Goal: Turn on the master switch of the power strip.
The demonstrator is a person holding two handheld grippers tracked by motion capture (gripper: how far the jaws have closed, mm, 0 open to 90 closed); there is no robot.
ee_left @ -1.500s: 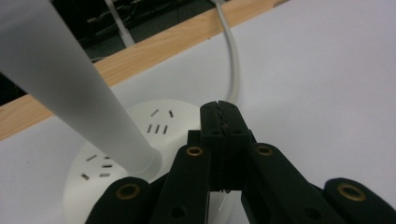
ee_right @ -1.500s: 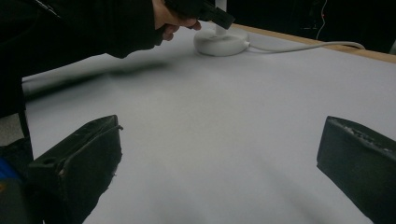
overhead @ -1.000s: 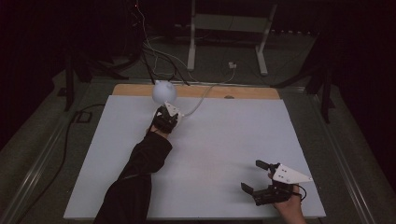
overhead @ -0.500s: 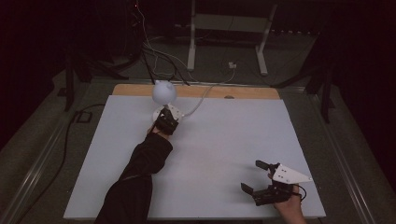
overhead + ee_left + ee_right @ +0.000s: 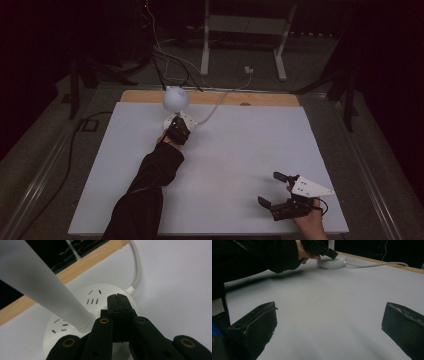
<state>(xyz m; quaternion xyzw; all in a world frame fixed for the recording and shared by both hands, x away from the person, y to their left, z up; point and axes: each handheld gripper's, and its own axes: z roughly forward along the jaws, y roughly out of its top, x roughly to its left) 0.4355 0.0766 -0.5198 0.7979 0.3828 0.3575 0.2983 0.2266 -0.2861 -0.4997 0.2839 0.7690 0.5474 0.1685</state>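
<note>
A white lamp with a globe head [image 5: 175,99] stands on a round white base [image 5: 187,120] at the table's far left. In the left gripper view the base [image 5: 82,300] carries several socket slots and a slanted white stem [image 5: 37,282]. My left gripper [image 5: 119,300] is shut, its tips resting on the top of the base with nothing held between them. From above, the left gripper [image 5: 178,131] sits just in front of the lamp. My right gripper [image 5: 269,188] stands open near the front right edge, with only bare table between its jaws [image 5: 329,315].
A white cable [image 5: 137,267] runs from the base toward the wooden back edge [image 5: 270,98] of the white table [image 5: 240,145]. A dark sleeve [image 5: 150,185] lies across the left half. Cables and a metal stand [image 5: 245,30] are on the floor beyond.
</note>
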